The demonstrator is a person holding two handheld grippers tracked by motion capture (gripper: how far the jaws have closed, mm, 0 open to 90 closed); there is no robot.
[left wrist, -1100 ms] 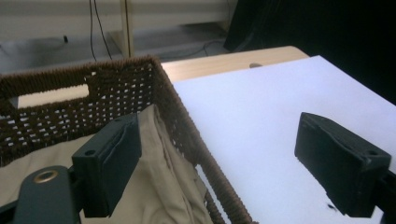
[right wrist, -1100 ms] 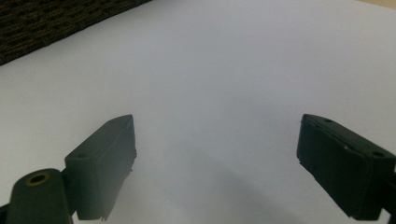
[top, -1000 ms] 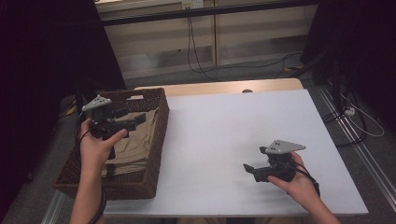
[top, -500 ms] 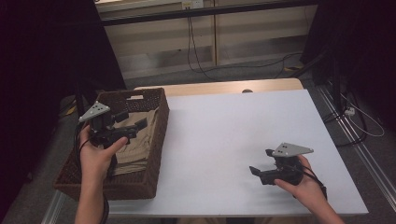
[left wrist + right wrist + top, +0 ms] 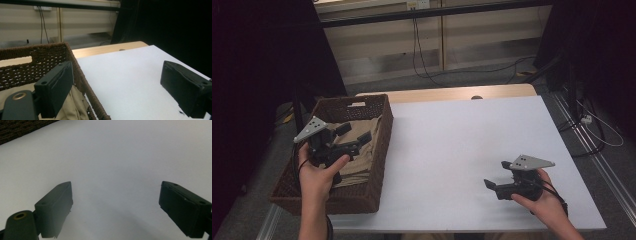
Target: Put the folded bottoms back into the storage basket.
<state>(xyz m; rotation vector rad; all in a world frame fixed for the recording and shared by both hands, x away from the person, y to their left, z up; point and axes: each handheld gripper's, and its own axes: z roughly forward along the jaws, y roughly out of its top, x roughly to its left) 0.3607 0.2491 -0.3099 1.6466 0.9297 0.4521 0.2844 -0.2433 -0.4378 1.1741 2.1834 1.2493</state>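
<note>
Two hand-held claws at a white bench (image 5: 452, 145) with a wicker basket (image 5: 382, 150).

The basket, at 9 o'clock on the bench's edge, holds folded tan cloth (image 5: 362, 145). Left claw (image 5: 354, 134), jaws apart and empty, hovers over the cloth, held by the left hand (image 5: 317, 172); in the left gripper view one jaw lies over the basket, the other over the bench. Right claw (image 5: 496, 175), jaws apart and empty, sits low over bare bench at 5 o'clock, held by the right hand (image 5: 544, 202).

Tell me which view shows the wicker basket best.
The high view: it takes in the whole basket, with tan cloth inside. The left gripper view catches its far wall and near corner up close; the right gripper view has a dark strip at top left.
</note>
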